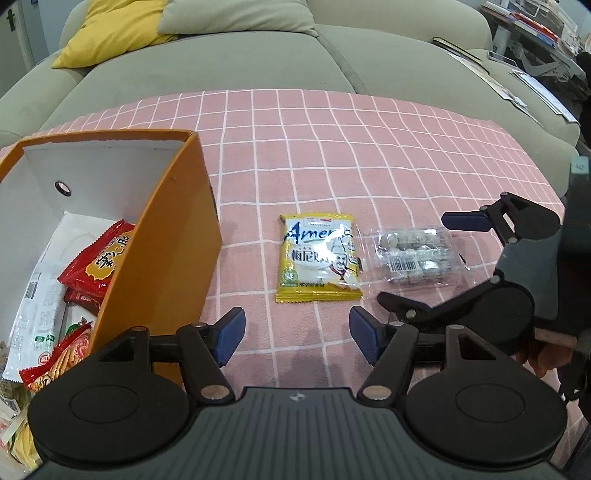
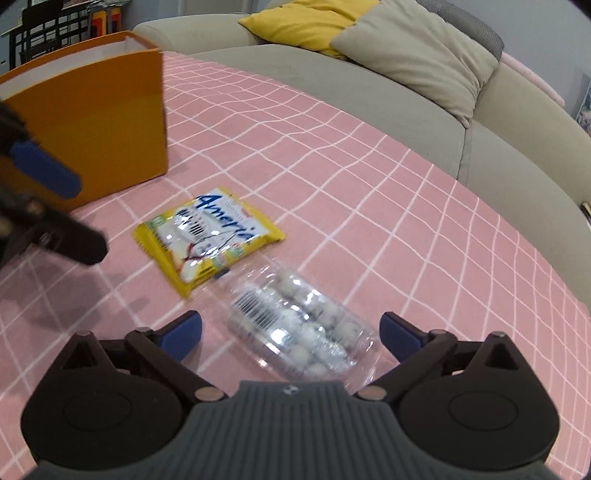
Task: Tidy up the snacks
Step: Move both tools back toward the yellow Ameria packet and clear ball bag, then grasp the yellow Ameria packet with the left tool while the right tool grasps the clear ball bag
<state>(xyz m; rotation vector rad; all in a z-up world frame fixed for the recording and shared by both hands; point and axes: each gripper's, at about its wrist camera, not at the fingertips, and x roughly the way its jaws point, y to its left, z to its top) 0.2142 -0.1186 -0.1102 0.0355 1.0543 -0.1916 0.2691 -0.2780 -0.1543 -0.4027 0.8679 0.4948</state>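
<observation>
Landmark: orange box (image 1: 173, 236), open-topped, white inside, standing on the pink checked cloth (image 1: 332, 147).

Inside the box: a red snack packet (image 1: 99, 258), a white wrapper with green print (image 1: 40, 314), and another red-and-orange packet (image 1: 62, 358) nearer the camera. Contents overlap; lower layers not readable.

Yellow snack packet (image 1: 319, 258) lies flat on the cloth to the right of the box, apart from it, blue lettering up. Clear plastic tray of small pale round sweets (image 1: 413, 258) lies just beyond the yellow packet on the side away from the box, barcode label up; their edges look close or touching, cannot tell which.

Left gripper (image 1: 297, 334): claw wide, blue pads spread, nothing between them. It hangs over bare cloth beside the box's near corner, short of the yellow packet.

Right gripper (image 2: 290, 334): claw wide, nothing gripped. The clear tray sits between its two blue pads in the right wrist view, neither pad touching the plastic as far as shows. That view is blurred. From the left wrist view the right gripper comes in on the far side of the tray from the box.

Grey sofa (image 1: 221, 70) behind the cloth, with a yellow cushion (image 1: 110, 29).
</observation>
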